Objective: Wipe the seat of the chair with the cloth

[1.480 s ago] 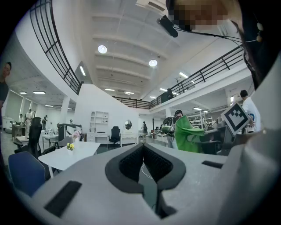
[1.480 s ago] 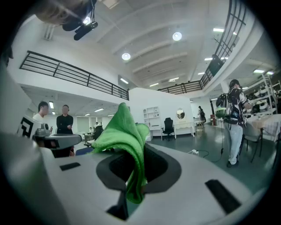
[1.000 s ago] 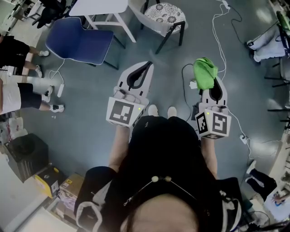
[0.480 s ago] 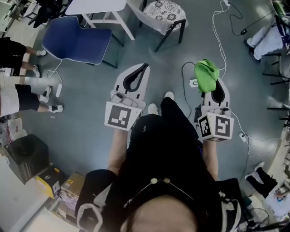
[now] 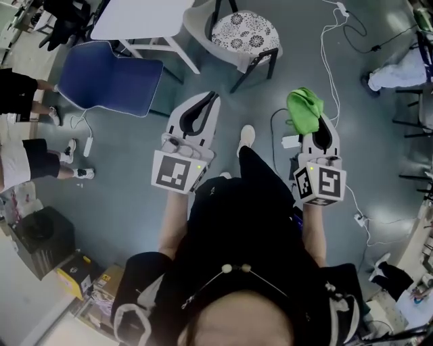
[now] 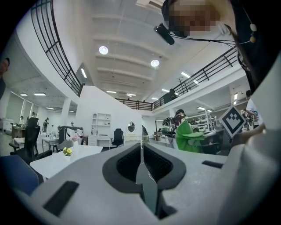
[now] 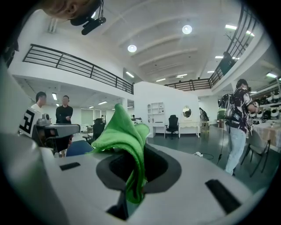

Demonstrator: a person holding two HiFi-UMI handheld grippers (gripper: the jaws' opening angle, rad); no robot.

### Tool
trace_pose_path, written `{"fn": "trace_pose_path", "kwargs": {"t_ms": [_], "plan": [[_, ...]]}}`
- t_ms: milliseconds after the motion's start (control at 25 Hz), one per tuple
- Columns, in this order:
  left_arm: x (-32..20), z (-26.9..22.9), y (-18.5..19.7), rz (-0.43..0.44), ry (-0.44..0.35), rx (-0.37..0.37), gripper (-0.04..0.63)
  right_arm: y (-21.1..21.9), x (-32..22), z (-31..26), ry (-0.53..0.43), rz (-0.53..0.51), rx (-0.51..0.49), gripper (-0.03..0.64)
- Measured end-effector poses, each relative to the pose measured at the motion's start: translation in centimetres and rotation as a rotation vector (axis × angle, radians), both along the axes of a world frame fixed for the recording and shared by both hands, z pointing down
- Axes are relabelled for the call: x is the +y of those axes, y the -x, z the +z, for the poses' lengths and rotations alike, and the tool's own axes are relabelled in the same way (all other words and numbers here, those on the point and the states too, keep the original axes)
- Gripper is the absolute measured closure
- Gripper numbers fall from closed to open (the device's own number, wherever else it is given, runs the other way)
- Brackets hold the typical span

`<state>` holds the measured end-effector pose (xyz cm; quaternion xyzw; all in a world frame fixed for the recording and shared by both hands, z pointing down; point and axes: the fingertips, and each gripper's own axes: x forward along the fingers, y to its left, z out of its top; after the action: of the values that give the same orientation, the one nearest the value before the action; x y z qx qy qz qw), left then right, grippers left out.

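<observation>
My right gripper point(image 5: 315, 119) is shut on a green cloth point(image 5: 304, 110), which bunches over its tips in the head view. In the right gripper view the green cloth point(image 7: 124, 143) stands up between the closed jaws of the right gripper point(image 7: 131, 193). My left gripper point(image 5: 207, 99) is shut with nothing in it, its jaws meeting in the left gripper view point(image 6: 141, 151). Ahead on the floor stands a chair with a round black-and-white patterned seat point(image 5: 243, 30). A blue chair point(image 5: 108, 79) stands further left. Both grippers are held in the air, short of the chairs.
A white table point(image 5: 142, 15) stands between the two chairs. White cables point(image 5: 333, 61) and a power strip point(image 5: 291, 141) lie on the floor near the right gripper. People stand at the left edge point(image 5: 27, 145). A black bin point(image 5: 37, 233) and boxes point(image 5: 84, 277) sit at lower left.
The view has shifted forward: the patterned chair and blue chair sit lower in the frame. One foot has stepped ahead. Both grippers keep their hold and pose.
</observation>
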<state>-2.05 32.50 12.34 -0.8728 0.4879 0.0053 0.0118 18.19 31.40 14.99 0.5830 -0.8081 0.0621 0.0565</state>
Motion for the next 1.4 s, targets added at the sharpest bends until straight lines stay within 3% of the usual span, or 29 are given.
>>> {"fn": "trace_pose_path", "kwargs": {"t_ms": [200,400,720,840,1000,1120,1400], "plan": [[-9.6,-0.9,-1.1,-0.015,0.027,0.03,0.566,-2.0,-9.7,1.1,0.058,-0.008,0.008,0.572],[-15.0,0.1,-1.0,-0.055,0.046,0.065,0.526,-3.0,-17.2,3.8,0.155,-0.026,-0.028,0.572],[-22.1,2.5,1.2,-0.035,0.08,0.061,0.527,0.3,-27.2,6.9,0.245,-0.13,-0.001,0.571],[-26.4,3.7,2.1,-0.01,0.056,0.005,0.528,2.3,-31.6,7.8,0.262,-0.144,0.022,0.571],[-33.0,5.8,3.7,0.041,0.045,-0.169,0.528,5.7,-38.0,9.5,0.318,-0.187,0.066,0.571],[-37.6,6.0,5.2,0.076,0.023,-0.211,0.528,8.6,-42.8,11.4,0.391,-0.216,0.008,0.571],[-43.7,9.2,6.4,0.071,0.128,-0.111,0.529,14.9,-50.8,21.3,0.68,-0.244,-0.209,0.571]]}}
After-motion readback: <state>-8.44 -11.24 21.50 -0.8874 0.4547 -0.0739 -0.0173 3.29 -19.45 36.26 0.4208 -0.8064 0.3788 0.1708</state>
